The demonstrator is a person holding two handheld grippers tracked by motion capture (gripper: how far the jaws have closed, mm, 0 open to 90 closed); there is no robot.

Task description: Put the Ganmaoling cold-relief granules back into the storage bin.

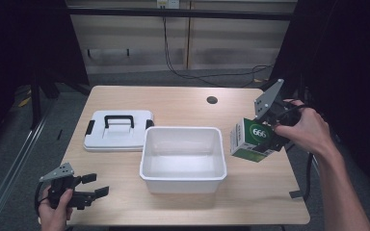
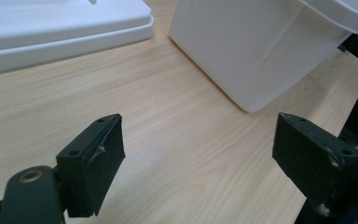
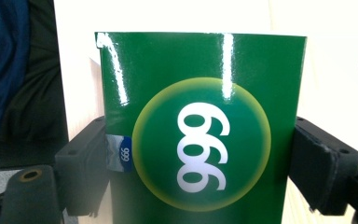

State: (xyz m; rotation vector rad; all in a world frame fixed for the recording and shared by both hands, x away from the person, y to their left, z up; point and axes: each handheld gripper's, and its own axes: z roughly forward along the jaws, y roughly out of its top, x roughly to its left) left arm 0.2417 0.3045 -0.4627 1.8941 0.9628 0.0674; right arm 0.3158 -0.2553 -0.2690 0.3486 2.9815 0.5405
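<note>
- your right gripper (image 1: 266,136) has its jaws clamped on both sides of the green box (image 1: 250,140); box is up off the table (image 1: 183,103), just right of the white bin (image 1: 183,159)
- your left gripper (image 1: 92,185) is wide open, holding nothing, near the table's front-left corner; the lid (image 1: 119,130) lies flat left of the bin

left tool (image 2: 198,158) jaws apart, empty | white bin (image 2: 256,46) ahead | lid (image 2: 60,28) beside | table (image 2: 177,126)
</note>
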